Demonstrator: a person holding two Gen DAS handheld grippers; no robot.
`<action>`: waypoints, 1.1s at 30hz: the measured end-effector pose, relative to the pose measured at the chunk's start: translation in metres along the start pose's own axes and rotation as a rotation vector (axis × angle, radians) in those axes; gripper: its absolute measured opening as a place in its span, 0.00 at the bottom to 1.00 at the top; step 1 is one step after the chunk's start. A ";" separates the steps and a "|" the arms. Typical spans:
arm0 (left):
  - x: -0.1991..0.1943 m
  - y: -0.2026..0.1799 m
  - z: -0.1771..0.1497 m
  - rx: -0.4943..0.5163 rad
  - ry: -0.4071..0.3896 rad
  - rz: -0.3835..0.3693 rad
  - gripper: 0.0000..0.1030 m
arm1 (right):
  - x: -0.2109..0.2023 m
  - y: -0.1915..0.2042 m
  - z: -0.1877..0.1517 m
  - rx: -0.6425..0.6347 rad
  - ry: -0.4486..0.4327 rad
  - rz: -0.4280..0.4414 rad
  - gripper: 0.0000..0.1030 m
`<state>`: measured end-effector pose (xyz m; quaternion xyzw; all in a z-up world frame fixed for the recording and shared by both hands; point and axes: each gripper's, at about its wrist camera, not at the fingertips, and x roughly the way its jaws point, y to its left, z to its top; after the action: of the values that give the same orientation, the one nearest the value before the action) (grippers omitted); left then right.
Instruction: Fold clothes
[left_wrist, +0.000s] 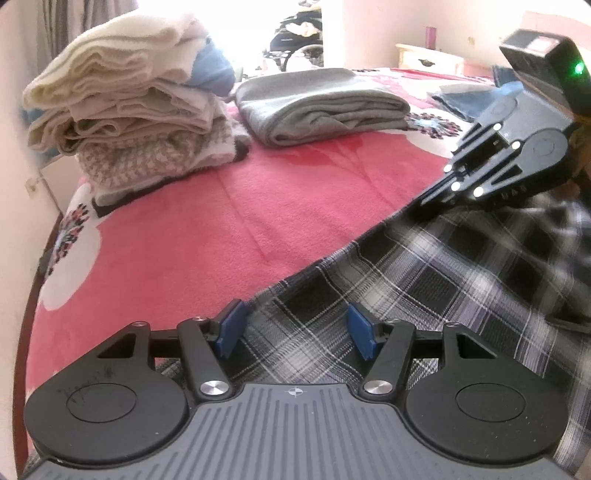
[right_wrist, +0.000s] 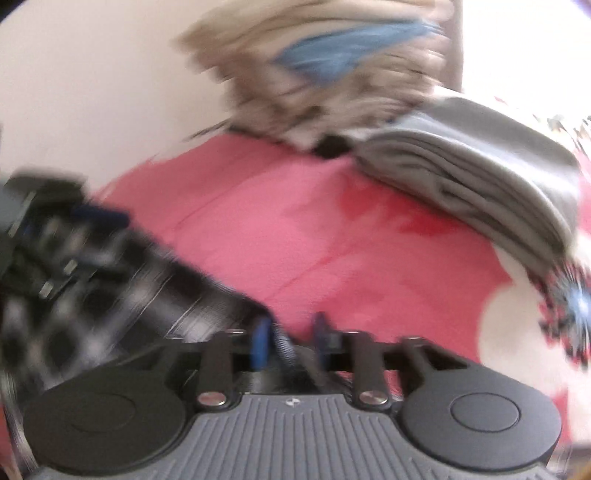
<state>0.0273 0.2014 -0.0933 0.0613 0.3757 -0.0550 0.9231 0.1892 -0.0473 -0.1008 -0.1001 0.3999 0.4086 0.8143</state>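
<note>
I hold the left tongs apart over the plaid shirt, which lies on the bed, ready to pinch its edge. The right tongs stand partly apart with plaid cloth between them; blur hides any contact. One folded grey garment and one stack of folded knitwear sit clear of the work area.

You see a pink blanket with white flower shapes covering the bed. Behind it, a pale bedside cabinet stands against the wall, with a small purple container resting on top.
</note>
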 end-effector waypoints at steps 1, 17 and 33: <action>-0.002 -0.002 0.002 0.002 -0.012 -0.002 0.59 | -0.004 -0.010 -0.001 0.059 -0.026 0.010 0.35; 0.029 -0.064 0.036 0.085 -0.078 -0.149 0.59 | -0.123 -0.026 -0.049 -0.107 -0.059 -0.167 0.34; 0.044 -0.065 0.028 0.097 -0.034 -0.069 0.60 | -0.108 -0.014 -0.060 -0.310 0.007 -0.286 0.03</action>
<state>0.0677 0.1303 -0.1088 0.0921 0.3587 -0.1058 0.9229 0.1278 -0.1487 -0.0635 -0.2811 0.3168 0.3452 0.8375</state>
